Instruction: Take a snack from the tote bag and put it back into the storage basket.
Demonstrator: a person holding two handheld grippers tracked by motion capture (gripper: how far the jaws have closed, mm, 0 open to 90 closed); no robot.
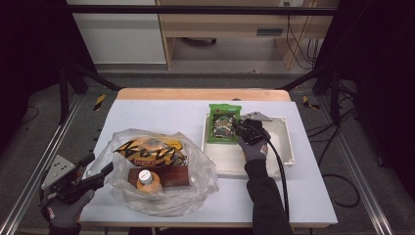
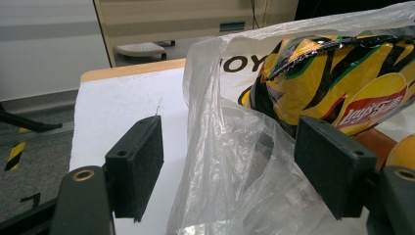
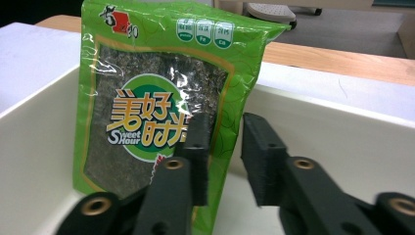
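A: Seaweed packet (image 1: 222,123) first, where does it sit?

B: In the white tray (image 1: 274,161) at about two o'clock on the table (image 1: 161,115), leaning against the tray's far-left wall, its top edge above the rim.

A: Go across the surface from the left.

B: At eight o'clock the left gripper (image 1: 100,172) is at the table's edge, jaws spread wide, with a fold of the clear plastic bag (image 1: 195,171) loose between the pads; they do not press on it. The bag lies at six to seven o'clock, holding a yellow and black chip bag (image 1: 149,151), a dark red box (image 1: 169,176) and a white-capped bottle (image 1: 146,178). Then the tray, then the right gripper (image 1: 240,126), jaws partly apart at the packet's right edge, one pad in front of it, gripping nothing.

A: The surface and room?

B: White tabletop with a wooden strip at twelve o'clock, grey floor, black frame rails, pale cabinets behind.

A: The packet's look?

B: Glossy green, dark seaweed behind a window, yellow characters, "Sweet Hour" on a green roundel
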